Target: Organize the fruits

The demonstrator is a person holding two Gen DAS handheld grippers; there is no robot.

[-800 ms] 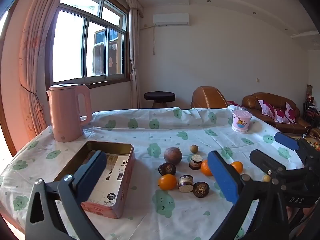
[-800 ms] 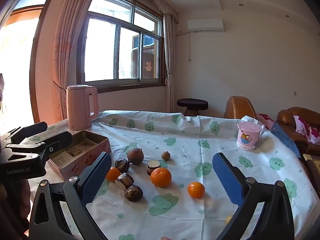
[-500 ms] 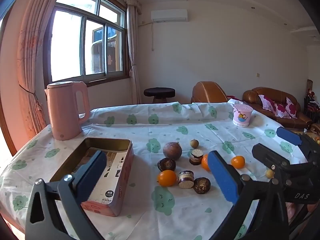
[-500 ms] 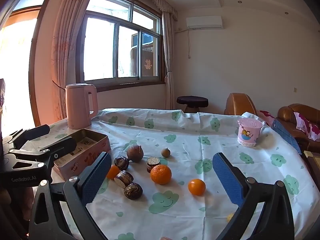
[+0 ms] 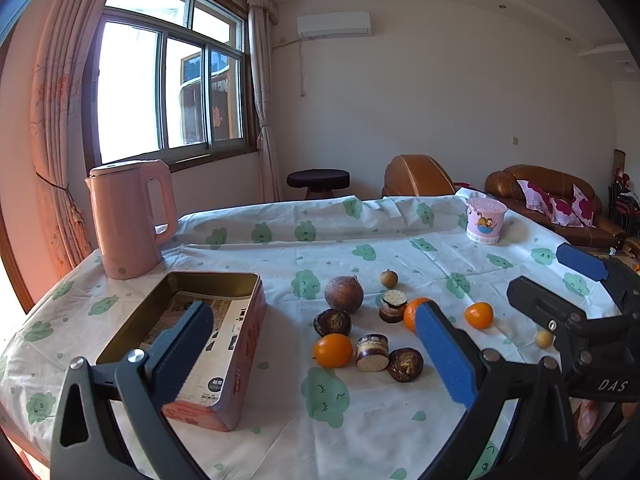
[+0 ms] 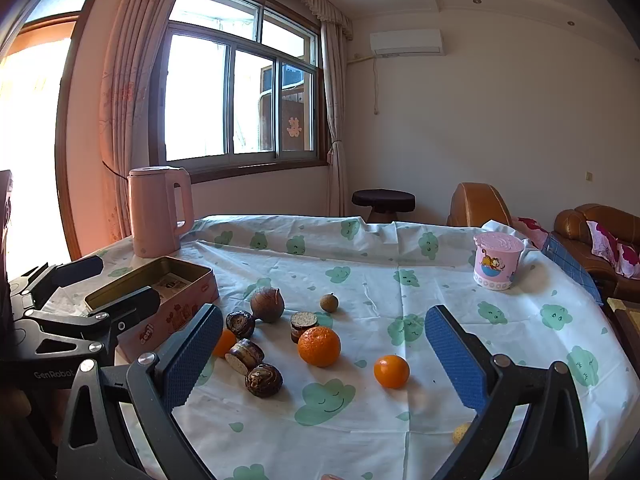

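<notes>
Fruits lie grouped on the clouded tablecloth: a big orange [image 6: 319, 346], a small orange [image 6: 391, 371], another small orange [image 5: 333, 350], a brown round fruit [image 5: 343, 294], several dark cut pieces [image 5: 372, 352], and a small longan [image 5: 389, 279]. An open pink tin box [image 5: 208, 336] sits left of them. My left gripper [image 5: 316, 356] is open and empty, above the table's near edge, facing the box and fruits. My right gripper [image 6: 320, 360] is open and empty, in front of the oranges.
A pink kettle [image 5: 128, 216] stands at the back left. A pink cup [image 6: 497, 261] stands at the back right. A small yellow fruit [image 6: 461, 432] lies near the table's front right edge. Sofa and stool stand beyond the table.
Both grippers have drifted slightly forward and down toward the table; the fruits appear a little closer. Both stay open.
</notes>
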